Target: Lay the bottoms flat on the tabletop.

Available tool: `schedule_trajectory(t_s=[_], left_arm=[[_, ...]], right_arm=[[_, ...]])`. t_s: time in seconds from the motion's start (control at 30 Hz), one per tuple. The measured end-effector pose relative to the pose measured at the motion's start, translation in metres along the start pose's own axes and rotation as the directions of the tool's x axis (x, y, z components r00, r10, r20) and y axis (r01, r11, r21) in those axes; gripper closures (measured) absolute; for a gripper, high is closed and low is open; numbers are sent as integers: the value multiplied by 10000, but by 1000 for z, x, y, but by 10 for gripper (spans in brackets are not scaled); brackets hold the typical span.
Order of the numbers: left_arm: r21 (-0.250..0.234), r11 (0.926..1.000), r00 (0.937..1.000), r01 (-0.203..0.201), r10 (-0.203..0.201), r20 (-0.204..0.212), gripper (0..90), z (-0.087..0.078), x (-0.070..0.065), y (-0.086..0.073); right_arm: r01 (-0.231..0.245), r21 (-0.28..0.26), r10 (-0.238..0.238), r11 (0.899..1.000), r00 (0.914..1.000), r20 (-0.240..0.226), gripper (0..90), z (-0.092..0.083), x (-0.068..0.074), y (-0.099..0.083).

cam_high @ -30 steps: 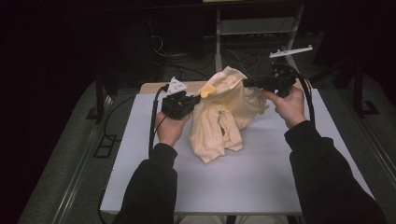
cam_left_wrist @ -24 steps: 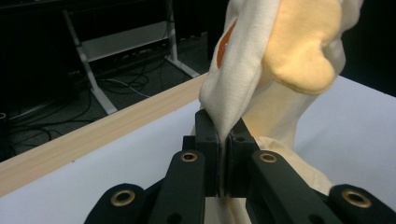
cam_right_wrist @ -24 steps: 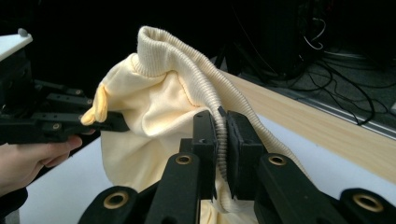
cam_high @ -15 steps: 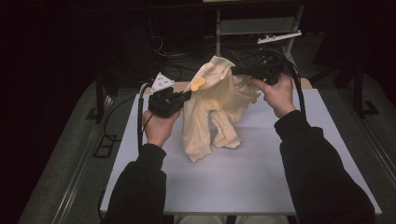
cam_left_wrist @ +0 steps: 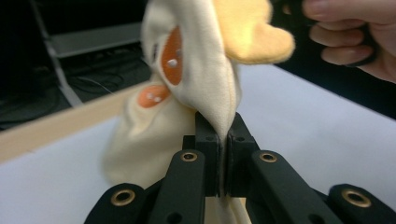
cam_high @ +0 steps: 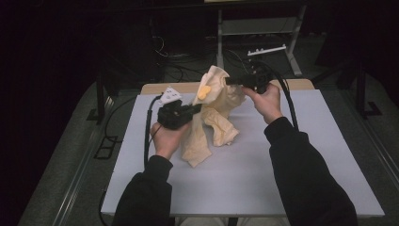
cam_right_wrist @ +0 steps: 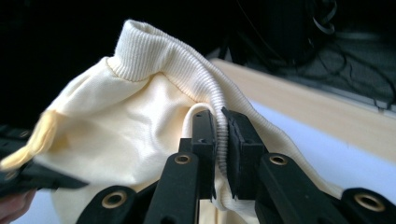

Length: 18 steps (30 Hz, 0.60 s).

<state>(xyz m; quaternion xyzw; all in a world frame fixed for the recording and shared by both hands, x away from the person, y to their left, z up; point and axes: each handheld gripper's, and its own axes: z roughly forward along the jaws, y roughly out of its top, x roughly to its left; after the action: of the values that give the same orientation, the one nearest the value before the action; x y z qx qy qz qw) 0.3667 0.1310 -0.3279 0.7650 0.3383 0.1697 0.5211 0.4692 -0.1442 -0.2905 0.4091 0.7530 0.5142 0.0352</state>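
I had the cream garment [cam_high: 212, 113] lifted off the white tabletop [cam_high: 282, 188], strung between my two claws above its far half. The left claw [cam_high: 196, 108] was clenched on a fold of the soft fabric; in the left gripper view the cloth [cam_left_wrist: 205, 84] ran straight down into the jaws, which were pressed together on it, with two orange patches [cam_left_wrist: 172, 55] and a yellow flap [cam_left_wrist: 250, 30] just above the pinch. The right claw [cam_high: 229, 81] was clamped on the ribbed cuff or hem; the right gripper view showed that ribbing [cam_right_wrist: 196, 77] squeezed between the jaws, the smooth cream body of the garment ballooning out to the left of it.

From above, the top of the garment was bunched between my hands while two lower parts, legs or sleeves, hung down with their ends resting on the tabletop near its middle. The piece was crumpled and twisted, not spread.

My read was that the work was at an early-to-middle stage: both grips were secure and the garment was up, but nothing was flattened or folded yet. What was left, I judged, was to pull the edges apart, lay it out smooth on the tabletop, and then fold it.
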Motion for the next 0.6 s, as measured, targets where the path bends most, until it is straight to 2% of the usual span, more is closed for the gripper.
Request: schedule_trajectory(t_s=[0.1, 0.13, 0.27, 0.37, 0.5, 0.6], left_arm=[[39, 9981, 9964, 610, -611, 580, 850, 21, -11, -17], [129, 9977, 9951, 664, -671, 727, 850, 28, -14, -21], [424, 9973, 9928, 608, -648, 1004, 850, 49, -27, -27], [451, 9969, 9905, 648, -697, 1182, 849, 58, -34, -27], [535, 9968, 9892, 588, -654, 1313, 849, 66, -41, -27], [591, 9969, 9883, 524, -603, 1401, 849, 71, -47, -26]], right_arm=[[-551, 220, 550, 9982, 9985, 68, 808, 7, -17, -23], [-709, 295, 705, 9971, 9974, 120, 807, 8, -24, -31], [-1109, 596, 1089, 9920, 9934, 362, 804, 5, -43, -56], [-1427, 532, 1416, 9883, 9897, 230, 802, -3, -54, -71], [-1753, 506, 1742, 9832, 9844, 255, 795, -15, -66, -85], [-1883, 483, 1873, 9809, 9820, 260, 784, -21, -69, -90]])
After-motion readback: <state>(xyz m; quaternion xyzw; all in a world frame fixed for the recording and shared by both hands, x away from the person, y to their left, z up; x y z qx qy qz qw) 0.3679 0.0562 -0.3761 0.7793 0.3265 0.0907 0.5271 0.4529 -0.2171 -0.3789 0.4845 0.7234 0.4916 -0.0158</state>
